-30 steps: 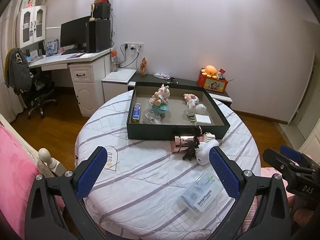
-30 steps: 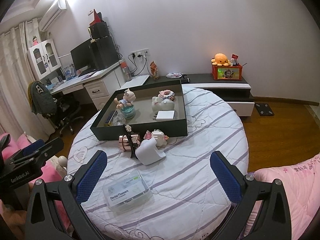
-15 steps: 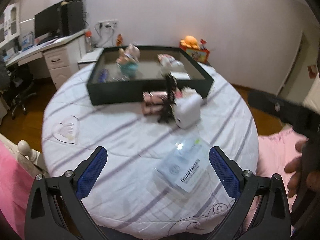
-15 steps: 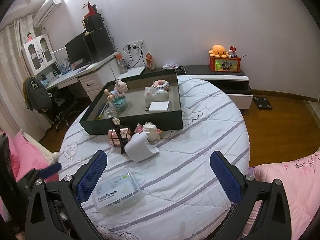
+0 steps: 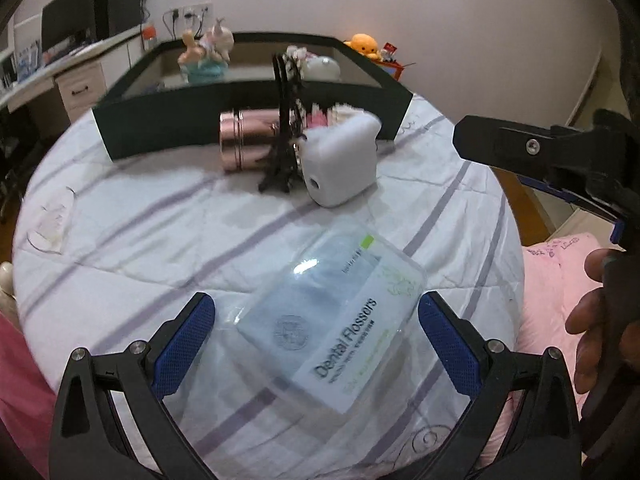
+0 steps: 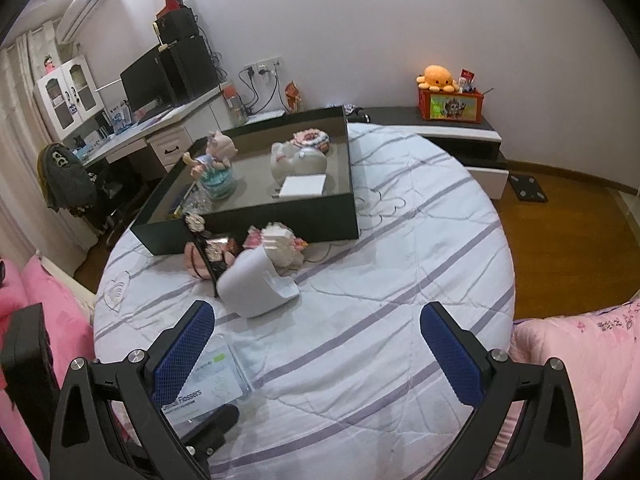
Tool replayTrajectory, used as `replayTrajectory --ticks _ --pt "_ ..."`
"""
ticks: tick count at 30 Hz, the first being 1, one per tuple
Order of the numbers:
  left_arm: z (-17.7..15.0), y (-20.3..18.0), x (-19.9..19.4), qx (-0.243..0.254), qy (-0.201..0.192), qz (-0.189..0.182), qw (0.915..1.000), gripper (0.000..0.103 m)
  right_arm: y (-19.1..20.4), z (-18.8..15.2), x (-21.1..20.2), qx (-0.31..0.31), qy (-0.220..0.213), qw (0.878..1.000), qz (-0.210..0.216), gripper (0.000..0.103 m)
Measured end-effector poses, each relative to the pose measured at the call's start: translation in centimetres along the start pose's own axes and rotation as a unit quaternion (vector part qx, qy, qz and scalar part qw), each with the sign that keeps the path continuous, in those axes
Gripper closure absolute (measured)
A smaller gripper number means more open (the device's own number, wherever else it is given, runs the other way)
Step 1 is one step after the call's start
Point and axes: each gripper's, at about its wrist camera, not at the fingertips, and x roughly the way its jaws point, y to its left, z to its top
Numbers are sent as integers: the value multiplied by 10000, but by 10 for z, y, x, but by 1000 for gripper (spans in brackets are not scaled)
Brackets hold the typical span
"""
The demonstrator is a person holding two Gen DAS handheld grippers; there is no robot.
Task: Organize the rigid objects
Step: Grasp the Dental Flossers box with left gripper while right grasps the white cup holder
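My left tool [image 5: 316,344] is spread wide, its blue pads on either side of the clear box of dental flossers [image 5: 336,328], which lies flat on the striped round bed [image 5: 160,232]; I cannot tell whether the pads touch it yet. My right tool [image 6: 316,344] is also spread, empty, hanging over bare quilt near the bed's front edge.

The dark tray [image 6: 288,216] at the far side already holds a doll figurine [image 6: 214,160], a white unicorn figure [image 6: 298,160], a flat white box [image 6: 304,186] and some smaller bits I cannot make out. Left outside, just in front of the tray wall, are a pink metal tin [image 5: 244,140], a small black tower model [image 5: 282,128], a pale block toy [image 6: 276,240] and a white plastic gadget [image 5: 340,164]. So I judge the job about half done, with the flossers next.
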Motion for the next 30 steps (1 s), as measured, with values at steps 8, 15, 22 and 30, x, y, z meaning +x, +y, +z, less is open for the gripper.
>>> replayTrajectory --ticks 8,15,22,30 --pt "9 9 4 -122 -127 353 9992 33 -8 -4 22 20 145 9997 193 0" --pt "16 27 1 -275 -179 499 9982 35 -5 -2 40 -56 221 9993 284 0" --pt "26 55 -5 -509 -270 629 9964 35 11 0 61 -344 340 9983 330 0" --pt "33 82 -11 -648 -337 692 9949 35 44 2 93 -1017 463 9935 230 7"
